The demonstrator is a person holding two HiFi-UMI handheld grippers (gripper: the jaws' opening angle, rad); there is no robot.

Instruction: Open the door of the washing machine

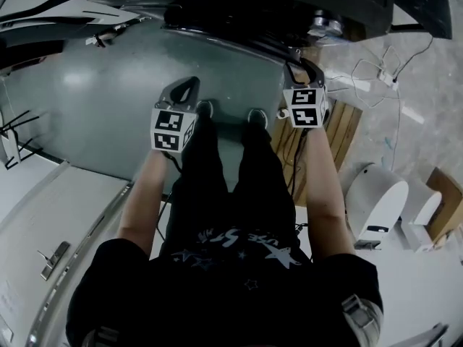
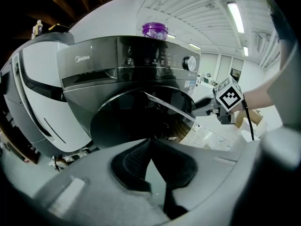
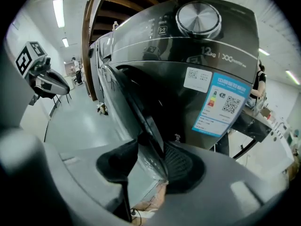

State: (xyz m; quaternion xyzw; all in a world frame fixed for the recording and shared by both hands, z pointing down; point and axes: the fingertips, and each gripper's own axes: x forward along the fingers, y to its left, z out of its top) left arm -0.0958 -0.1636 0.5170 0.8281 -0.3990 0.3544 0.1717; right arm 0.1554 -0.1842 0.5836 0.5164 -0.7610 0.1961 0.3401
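A dark grey front-loading washing machine (image 2: 94,65) fills both gripper views; in the head view its top (image 1: 239,6) runs along the upper edge. Its round dark door (image 2: 136,121) stands ajar, swung out at its right edge. My right gripper (image 3: 150,161) is shut on that door edge (image 3: 136,112), which runs between its two pads; the head view shows this gripper (image 1: 302,67) at the door rim (image 1: 231,38). My left gripper (image 2: 150,142) hangs in front of the door, shut on nothing, apart from the machine (image 1: 189,85).
A purple cup (image 2: 154,30) stands on the machine's top. A white machine (image 2: 37,102) stands to its left. To the right lie a wooden pallet (image 1: 340,132), loose cables (image 1: 376,78) and a white device (image 1: 376,201). My legs stand on the green floor (image 1: 94,107).
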